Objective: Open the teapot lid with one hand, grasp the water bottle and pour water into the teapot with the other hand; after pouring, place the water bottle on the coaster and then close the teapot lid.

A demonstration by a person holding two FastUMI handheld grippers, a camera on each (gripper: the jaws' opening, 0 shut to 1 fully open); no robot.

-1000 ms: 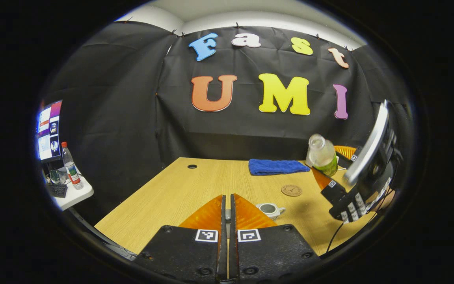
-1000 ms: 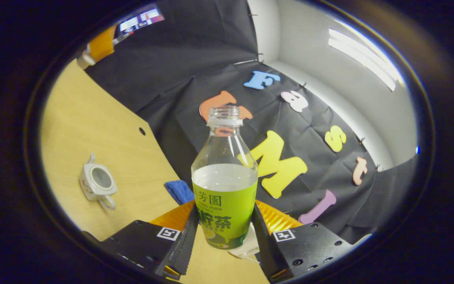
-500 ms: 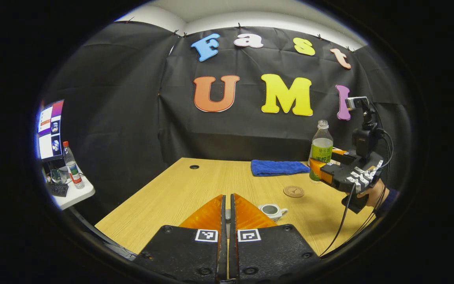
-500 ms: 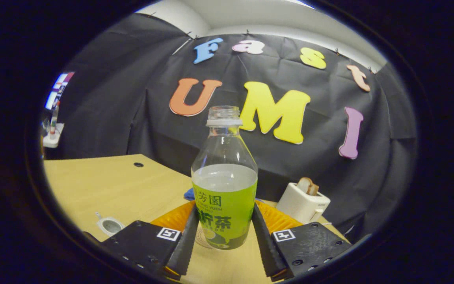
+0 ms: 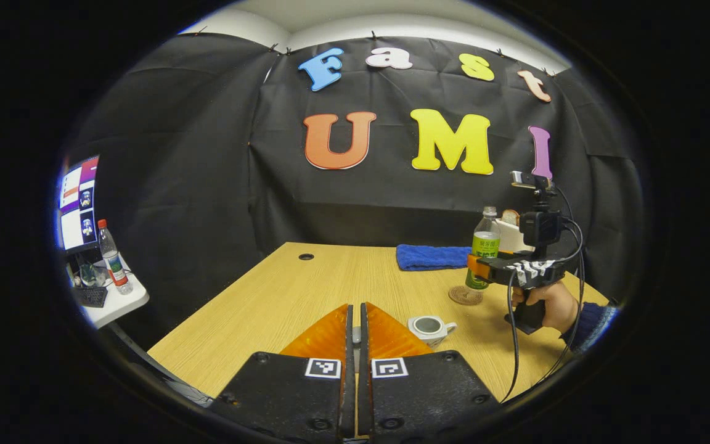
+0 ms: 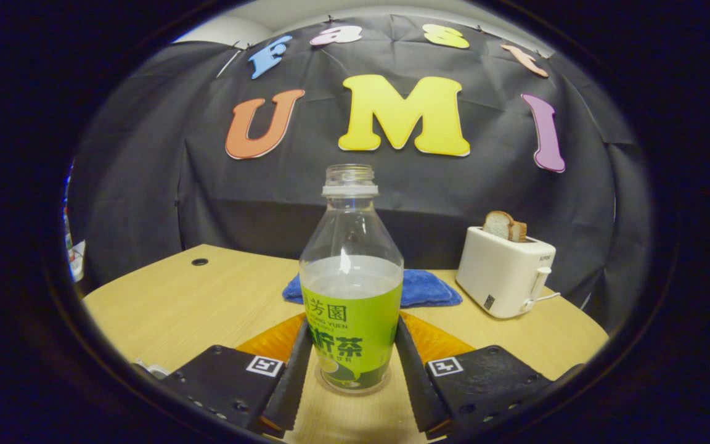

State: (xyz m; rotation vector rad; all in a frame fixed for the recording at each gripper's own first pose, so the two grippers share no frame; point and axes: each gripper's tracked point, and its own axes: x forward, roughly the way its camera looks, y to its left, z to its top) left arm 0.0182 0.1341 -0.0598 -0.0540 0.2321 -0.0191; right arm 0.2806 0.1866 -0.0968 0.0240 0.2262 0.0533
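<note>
Water bottle (image 6: 351, 290) upright, uncapped, roughly half full, clamped between right gripper (image 6: 350, 376) fingers at label height. In left gripper view, bottle (image 5: 483, 246) over coaster (image 5: 465, 295) near table's (image 5: 281, 296) right edge; contact with coaster not clear. Teapot (image 5: 430, 327) open, lidless, toward front edge, apart from coaster. Left gripper (image 5: 355, 336) jaws pressed together; anything pinched between them can't be told. Blue cloth (image 6: 420, 288) at far edge, toaster (image 6: 506, 269) with bread toward far right corner. Hand (image 5: 549, 305) on right gripper's handle.
</note>
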